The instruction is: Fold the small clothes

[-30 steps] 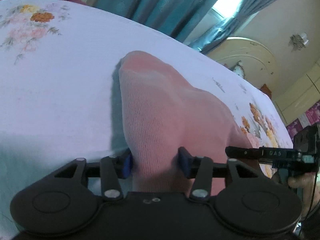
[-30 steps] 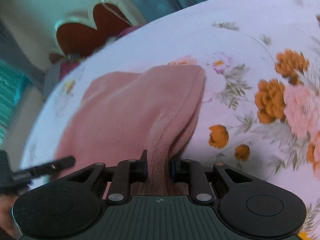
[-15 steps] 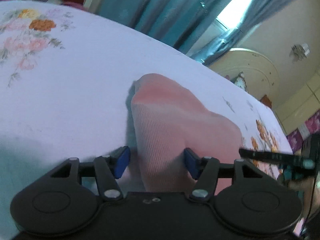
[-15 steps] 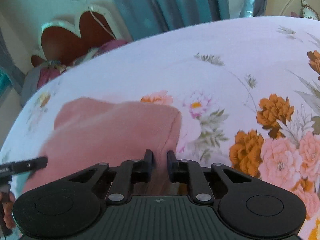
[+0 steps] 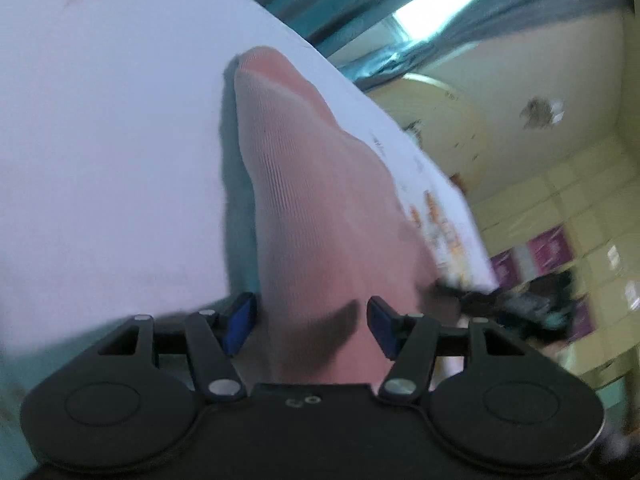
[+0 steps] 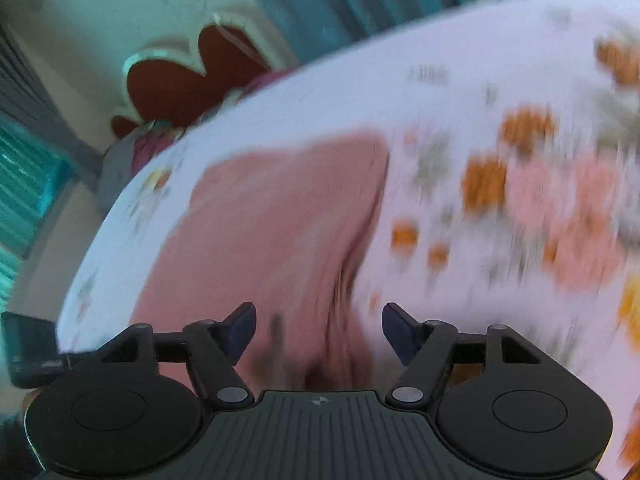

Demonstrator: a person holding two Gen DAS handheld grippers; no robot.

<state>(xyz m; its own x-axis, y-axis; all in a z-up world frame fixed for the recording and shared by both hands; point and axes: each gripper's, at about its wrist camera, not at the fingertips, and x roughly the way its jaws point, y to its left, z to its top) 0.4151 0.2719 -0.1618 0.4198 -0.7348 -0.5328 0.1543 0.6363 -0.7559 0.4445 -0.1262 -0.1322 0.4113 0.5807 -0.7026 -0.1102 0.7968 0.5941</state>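
Both sets of fingers are seen spread wider than half a second ago, when the right pair was nearly closed beside the cloth. Left gripper: blue pads held well apart, the pink garment lying between them; contact with either pad cannot be told, and nothing is clamped. Right gripper: fingers wide apart, nothing gripped, the pink garment running from 6 o'clock up toward 12 o'clock in its blurred view. The garment is spread on the floral bedsheet, orange and pink blooms being printed at 3 o'clock. In the left view the bedsheet fills 9 to 12 o'clock, and the right gripper is shown blurred at 3 o'clock.
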